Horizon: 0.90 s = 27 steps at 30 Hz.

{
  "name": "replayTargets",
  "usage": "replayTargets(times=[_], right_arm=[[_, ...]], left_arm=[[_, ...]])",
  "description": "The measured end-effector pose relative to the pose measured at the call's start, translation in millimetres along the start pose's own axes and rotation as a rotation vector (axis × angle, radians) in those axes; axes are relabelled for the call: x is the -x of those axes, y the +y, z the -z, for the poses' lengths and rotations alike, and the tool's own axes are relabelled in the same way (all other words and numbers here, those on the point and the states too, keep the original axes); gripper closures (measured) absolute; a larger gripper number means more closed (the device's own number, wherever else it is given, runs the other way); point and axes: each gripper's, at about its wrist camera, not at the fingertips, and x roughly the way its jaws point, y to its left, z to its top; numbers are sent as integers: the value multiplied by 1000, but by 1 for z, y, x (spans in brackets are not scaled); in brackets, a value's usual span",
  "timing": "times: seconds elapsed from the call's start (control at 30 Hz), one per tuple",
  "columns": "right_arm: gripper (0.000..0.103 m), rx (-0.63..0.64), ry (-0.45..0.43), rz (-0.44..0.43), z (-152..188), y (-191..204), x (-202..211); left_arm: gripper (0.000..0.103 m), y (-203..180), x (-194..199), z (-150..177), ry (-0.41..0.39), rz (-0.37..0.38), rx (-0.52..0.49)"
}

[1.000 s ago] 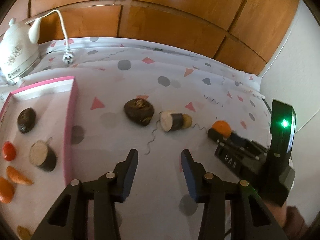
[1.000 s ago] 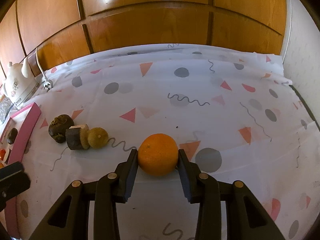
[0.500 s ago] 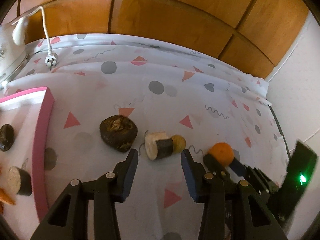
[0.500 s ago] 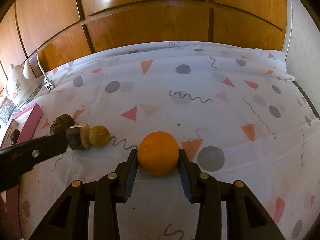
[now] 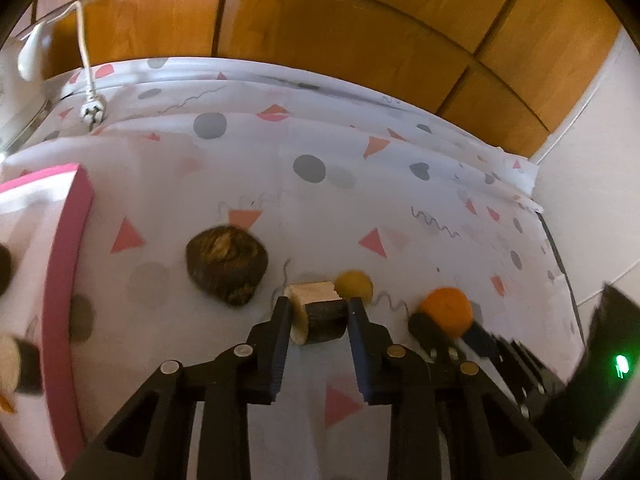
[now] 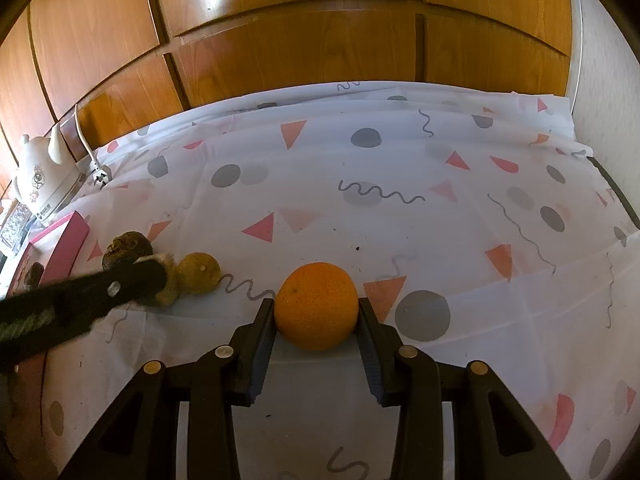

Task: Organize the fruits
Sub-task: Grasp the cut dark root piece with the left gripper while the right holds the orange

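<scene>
My left gripper (image 5: 318, 312) is open, its fingers on either side of a dark cut piece with a pale face (image 5: 316, 314) lying on the cloth. A small yellow-green fruit (image 5: 354, 285) sits just behind it and a dark round fruit (image 5: 226, 270) lies to its left. My right gripper (image 6: 316, 320) is shut on the orange (image 6: 316, 306), which rests low on the cloth; the orange also shows in the left wrist view (image 5: 446, 310). The left gripper's finger (image 6: 120, 286) covers the cut piece in the right wrist view, beside the yellow-green fruit (image 6: 199, 278).
A pink-rimmed tray (image 5: 66, 280) at the left holds several fruit pieces. A white kettle (image 6: 42, 180) with a cord and plug (image 5: 92, 112) stands at the back left. Wooden panels run behind the table; a white wall is at the right.
My left gripper has moved forward and right until its fingers straddle the cut piece. The right gripper has stayed shut on the orange, nearly still.
</scene>
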Motion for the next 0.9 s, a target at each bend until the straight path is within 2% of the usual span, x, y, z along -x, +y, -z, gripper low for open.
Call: replayTargets(times=[0.3,0.57,0.7,0.9], right_arm=[[63,0,2,1,0,1,0],[63,-3,0,-3,0,0,0],[63,0,1,2,0,0,0],[63,2,0,3,0,1,0]], left_arm=[[77,13,30,49,-41,50,-52],[76,2,22,41,-47,-25,-89],[75,3,18,37,-26,-29,-59],[75,1,18,39,-37,-35,-77]])
